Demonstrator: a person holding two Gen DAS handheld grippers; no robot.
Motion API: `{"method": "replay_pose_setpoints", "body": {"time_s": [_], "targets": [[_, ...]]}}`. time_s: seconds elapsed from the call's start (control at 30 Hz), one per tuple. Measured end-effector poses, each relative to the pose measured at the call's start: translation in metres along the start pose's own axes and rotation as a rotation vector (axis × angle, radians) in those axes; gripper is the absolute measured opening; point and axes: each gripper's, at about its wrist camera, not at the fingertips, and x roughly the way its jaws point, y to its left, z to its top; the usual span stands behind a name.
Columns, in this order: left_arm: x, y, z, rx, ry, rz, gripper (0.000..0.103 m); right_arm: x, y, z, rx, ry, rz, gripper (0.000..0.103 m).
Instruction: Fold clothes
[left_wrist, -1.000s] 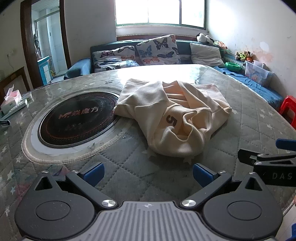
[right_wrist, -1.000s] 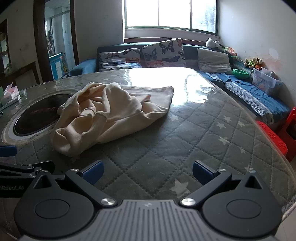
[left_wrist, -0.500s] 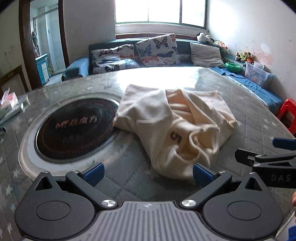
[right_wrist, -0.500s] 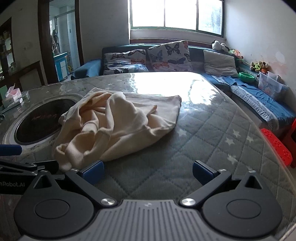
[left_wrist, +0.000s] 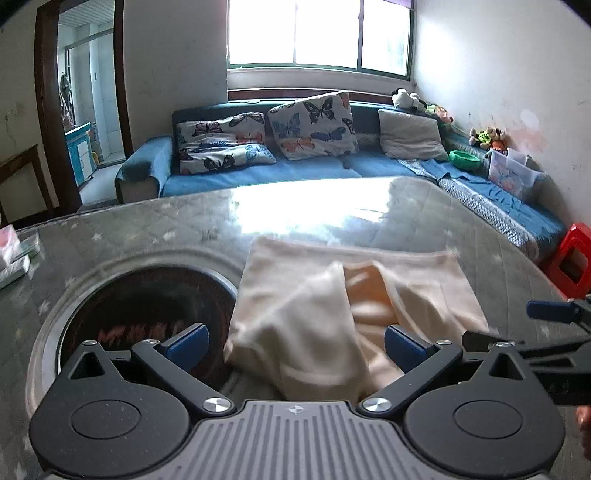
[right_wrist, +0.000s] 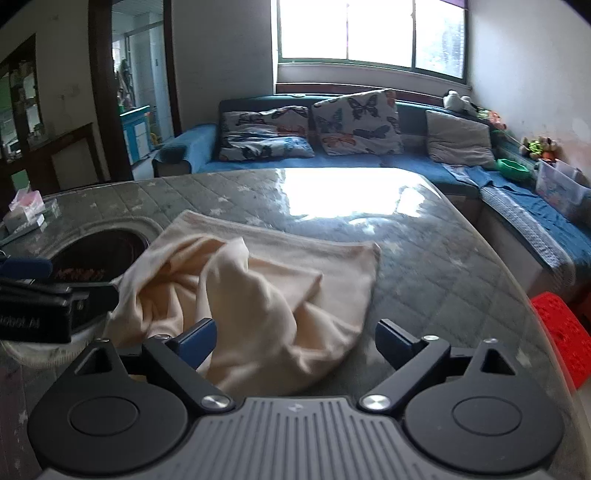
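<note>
A crumpled cream garment lies bunched on the quilted grey table. My left gripper is open, its blue-tipped fingers spread over the garment's near edge. The same cream garment fills the middle of the right wrist view, where my right gripper is open over its near right part. Each gripper shows at the edge of the other's view. Neither holds any cloth.
A round black hotplate is set into the table left of the garment. A tissue box sits at the far left. A blue sofa with cushions runs behind, and a red stool stands at the table's right.
Both grippers have moved forward toward the garment, now reaching over its near edge. The garment itself has not moved.
</note>
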Motion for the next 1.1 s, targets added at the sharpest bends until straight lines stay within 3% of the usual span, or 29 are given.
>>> {"method": "replay_pose_setpoints", "body": {"time_s": [0.17,0.33,0.4,0.53,0.63,0.8,1.1], "targets": [[0.027,-0.003,0.015,0.047,0.017,-0.026,0.095,0.020,-0.002,0.020,-0.001,0.010,0.045,0.083],[0.049,-0.003,0.012,0.087,0.070,-0.049,0.076,0.043,0.000,0.039,0.008,0.029,0.099,0.073],[0.054,-0.001,0.010,0.097,0.088,-0.056,0.063,0.051,0.001,0.045,0.012,0.037,0.120,0.063],[0.056,0.007,0.005,0.095,0.100,-0.069,0.054,0.076,0.009,0.053,0.010,0.074,0.177,0.054],[0.055,0.012,0.004,0.097,0.103,-0.066,0.053,0.093,0.016,0.054,0.004,0.112,0.196,0.042],[0.054,0.018,0.004,0.091,0.106,-0.054,0.053,0.101,0.019,0.049,-0.011,0.129,0.211,0.007],[0.048,0.008,0.008,0.112,0.079,-0.070,0.058,0.036,-0.005,0.034,0.012,0.016,0.178,0.005]]}}
